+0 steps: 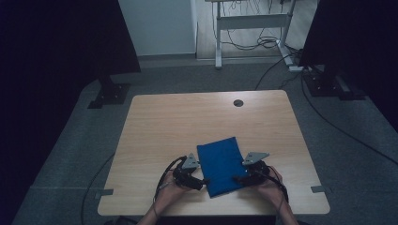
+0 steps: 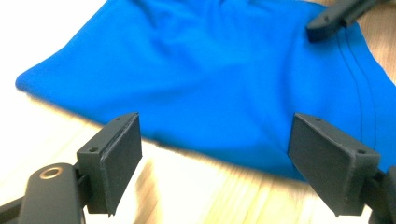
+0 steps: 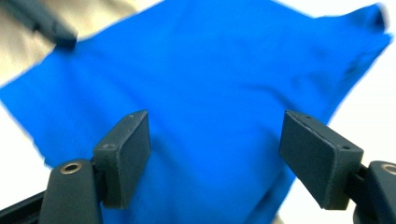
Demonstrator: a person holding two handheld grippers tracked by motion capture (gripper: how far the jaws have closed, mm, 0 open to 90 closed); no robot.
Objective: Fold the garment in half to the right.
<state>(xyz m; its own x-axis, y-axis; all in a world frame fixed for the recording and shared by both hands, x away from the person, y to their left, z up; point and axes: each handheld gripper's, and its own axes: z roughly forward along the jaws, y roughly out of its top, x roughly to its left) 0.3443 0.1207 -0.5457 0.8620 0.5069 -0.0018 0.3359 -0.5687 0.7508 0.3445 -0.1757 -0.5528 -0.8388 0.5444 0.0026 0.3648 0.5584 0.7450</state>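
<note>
left gripper [image 1: 199, 179]: at the left edge of the cloth, near the table's front; jaws stand wide with nothing between them in the left gripper view; bare wood below the pads, cloth edge just beyond

blue cloth [image 1: 221, 165]: folded into a rough rectangle, lying flat on the wooden table [image 1: 164, 122] toward its near edge, between the two grippers; in the left gripper view [image 2: 210, 79] its surface shows soft wrinkles and a stitched hem at the right

right gripper [image 1: 240, 179]: at the cloth's right edge; jaws spread wide in the right gripper view, cloth [image 3: 219, 88] beneath and ahead of them, no fabric pinched

step in hand: likely a release after a fold, or a pause before the next grasp; cannot tell which

next move: probably calls for each gripper to drop onto an edge or corner and pinch one layer cleanly; slack fabric may bunch if both layers are caught
</note>
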